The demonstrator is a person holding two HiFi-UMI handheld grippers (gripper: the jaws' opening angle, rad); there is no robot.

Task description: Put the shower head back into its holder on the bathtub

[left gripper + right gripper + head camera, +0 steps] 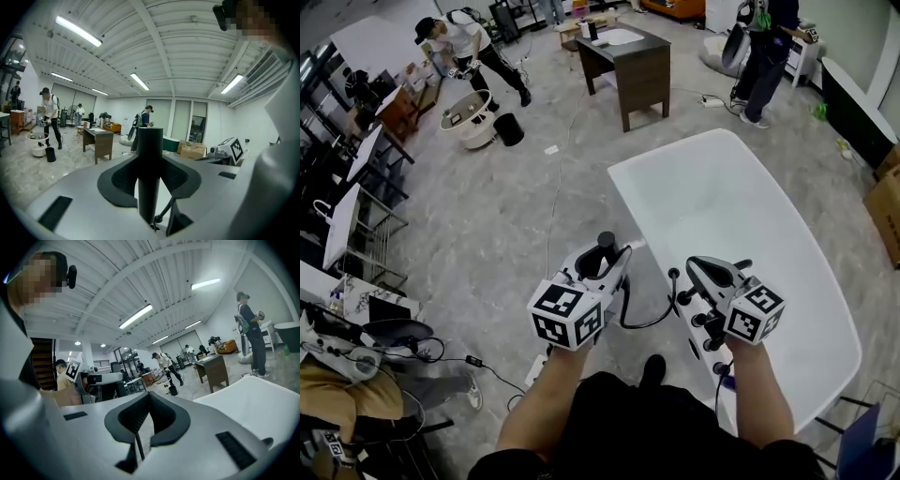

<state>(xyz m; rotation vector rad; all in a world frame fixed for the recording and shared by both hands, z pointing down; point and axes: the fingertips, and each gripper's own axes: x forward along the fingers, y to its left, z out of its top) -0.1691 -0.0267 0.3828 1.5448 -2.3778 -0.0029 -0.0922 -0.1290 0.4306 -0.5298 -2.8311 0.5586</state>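
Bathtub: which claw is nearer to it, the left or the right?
Right. The right claw is over the near rim of the bathtub, pinching the hose. The left claw, holding the shower head, is just outside that rim, above the floor.

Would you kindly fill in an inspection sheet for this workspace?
Surface: white bathtub on grey floor.
Job's things: black shower head upright in the left gripper; holder not made out.
Clutter: black bin, round white stand.
Grippers: left gripper shut on the shower head; right gripper shut.
Cables: black hose looped between the grippers; floor cable.
Surroundings: dark desk, bending person, standing person, cardboard boxes.
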